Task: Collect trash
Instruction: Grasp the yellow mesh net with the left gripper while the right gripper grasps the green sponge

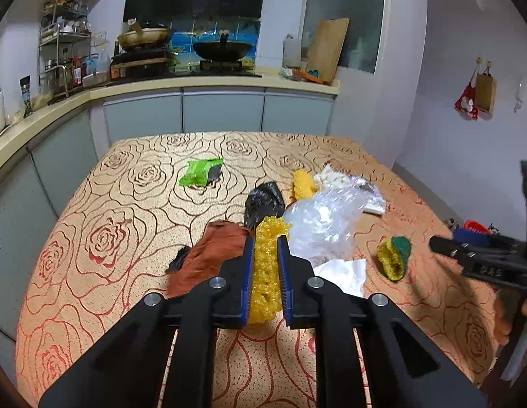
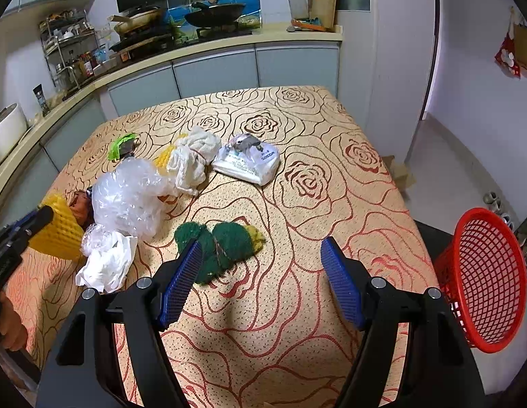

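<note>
My left gripper (image 1: pixel 266 244) is shut on a yellow foam net sleeve (image 1: pixel 266 268), held just above the rose-patterned table (image 1: pixel 93 204); the sleeve also shows in the right wrist view (image 2: pixel 59 231). My right gripper (image 2: pixel 260 255) is open and empty, low over the table, its left pad beside a green and yellow scouring sponge (image 2: pixel 222 244). A crumpled clear plastic bag (image 2: pixel 127 197), white tissue (image 2: pixel 107 265), a white cloth (image 2: pixel 195 156), a wet-wipe pack (image 2: pixel 250 163), a green wrapper (image 1: pixel 200 171), a black bag (image 1: pixel 263 204) and a brown rag (image 1: pixel 209 255) lie on the table.
A red mesh basket (image 2: pixel 484 282) hangs off the table's right edge. A kitchen counter (image 1: pixel 195 83) with woks runs behind the table. Another yellow net piece (image 1: pixel 302 183) lies beyond the clear bag. The floor drops away on the right.
</note>
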Action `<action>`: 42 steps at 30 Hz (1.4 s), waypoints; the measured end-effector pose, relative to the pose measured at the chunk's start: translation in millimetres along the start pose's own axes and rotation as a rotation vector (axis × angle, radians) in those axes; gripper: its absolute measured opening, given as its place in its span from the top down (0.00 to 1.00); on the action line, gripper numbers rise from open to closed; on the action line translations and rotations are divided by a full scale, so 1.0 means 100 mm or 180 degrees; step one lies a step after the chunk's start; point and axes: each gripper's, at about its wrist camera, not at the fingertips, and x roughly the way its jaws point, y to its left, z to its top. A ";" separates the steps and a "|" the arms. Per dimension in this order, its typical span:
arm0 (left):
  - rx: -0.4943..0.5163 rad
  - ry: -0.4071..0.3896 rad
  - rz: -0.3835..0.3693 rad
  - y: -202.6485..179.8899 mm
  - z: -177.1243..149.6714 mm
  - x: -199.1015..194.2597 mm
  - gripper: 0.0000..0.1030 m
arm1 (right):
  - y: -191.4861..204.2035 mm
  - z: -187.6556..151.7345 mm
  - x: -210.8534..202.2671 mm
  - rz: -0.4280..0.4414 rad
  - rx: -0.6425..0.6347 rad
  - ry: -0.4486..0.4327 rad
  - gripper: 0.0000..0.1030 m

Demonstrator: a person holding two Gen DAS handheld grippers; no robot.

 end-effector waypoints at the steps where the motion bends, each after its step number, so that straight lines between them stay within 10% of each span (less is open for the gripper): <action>1: -0.0006 -0.0023 -0.0006 0.01 0.02 -0.03 0.88 | 0.01 0.00 0.02 0.0003 -0.0009 0.0009 0.32; 27: -0.0313 -0.0267 0.0091 0.32 0.18 -0.38 0.88 | 0.40 0.06 0.62 0.0220 -0.0232 0.0296 0.21; 42: -0.0285 -0.0264 0.0153 0.30 0.17 -0.41 0.88 | 0.26 0.02 0.62 0.0080 -0.0193 0.0269 0.59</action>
